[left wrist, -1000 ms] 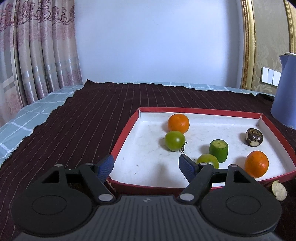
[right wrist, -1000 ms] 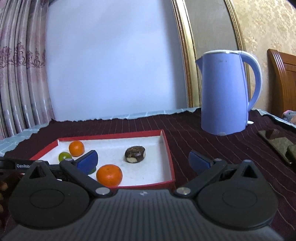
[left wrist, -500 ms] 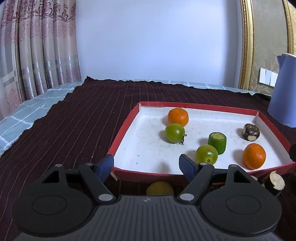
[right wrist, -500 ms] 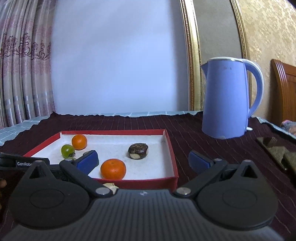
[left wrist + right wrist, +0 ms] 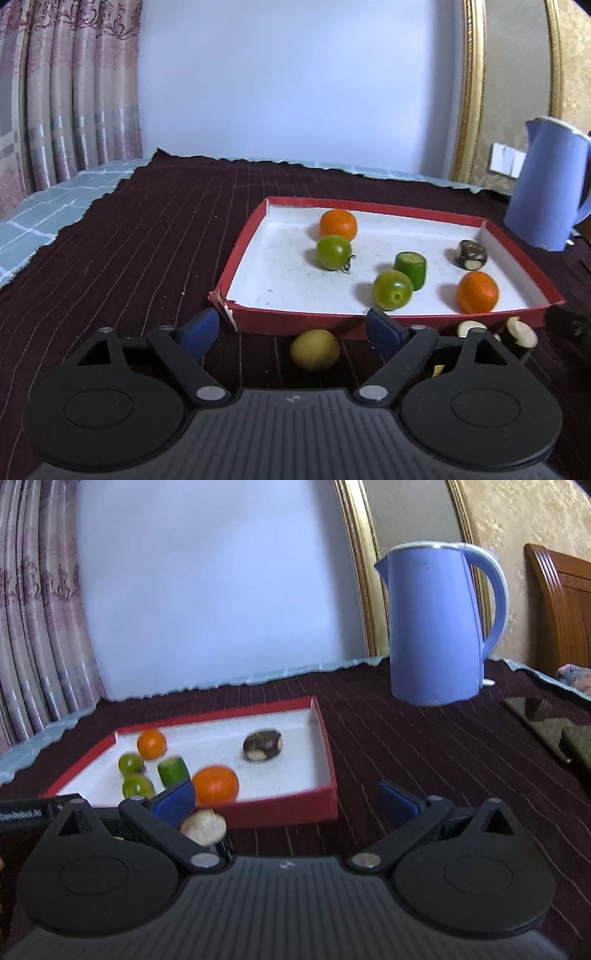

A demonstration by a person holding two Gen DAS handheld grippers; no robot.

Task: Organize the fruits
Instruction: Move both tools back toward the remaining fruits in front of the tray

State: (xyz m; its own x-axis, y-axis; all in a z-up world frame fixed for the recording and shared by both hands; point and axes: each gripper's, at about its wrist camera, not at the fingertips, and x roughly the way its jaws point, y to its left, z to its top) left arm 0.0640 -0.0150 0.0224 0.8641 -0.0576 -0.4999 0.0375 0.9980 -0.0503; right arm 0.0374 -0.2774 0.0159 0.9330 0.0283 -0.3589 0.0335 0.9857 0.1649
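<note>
A red-rimmed white tray holds two oranges, two green tomatoes, a green cylinder piece and a dark chestnut-like fruit. A yellow fruit lies on the cloth just in front of the tray, between my left gripper's open, empty fingers. Pale cut pieces lie to its right. My right gripper is open and empty near the tray's right front corner; a pale piece lies by its left finger.
A blue electric kettle stands back right of the tray. Dark flat objects lie on the cloth at far right. The dark striped cloth covers the table; a curtain hangs at the left.
Both grippers have pulled back from the tray. The yellow fruit and pale pieces in front of the tray have come into view. The right gripper view has tilted.
</note>
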